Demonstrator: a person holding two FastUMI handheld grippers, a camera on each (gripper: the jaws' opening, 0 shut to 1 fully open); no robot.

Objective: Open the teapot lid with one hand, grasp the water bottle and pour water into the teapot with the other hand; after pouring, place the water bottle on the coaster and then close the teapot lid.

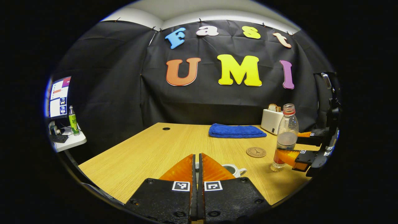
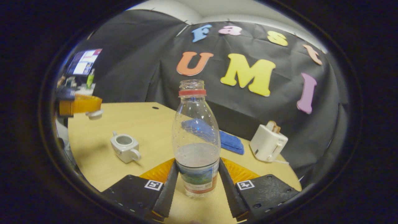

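I held lid (image 2: 94, 114) up w/ left gripper (image 2: 81, 104), jaws pinched; right gripper (image 2: 196, 179) jaws hugged bottle (image 2: 196, 140). Advice: squeeze firm, lift straight, tip slow over teapot (image 2: 124, 150).

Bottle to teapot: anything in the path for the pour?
Nothing visible. In the right gripper view the bottle stands between the right gripper's jaws, and bare table lies between it and the open teapot. The left gripper holds the lid up above the table's far side, beyond the teapot.
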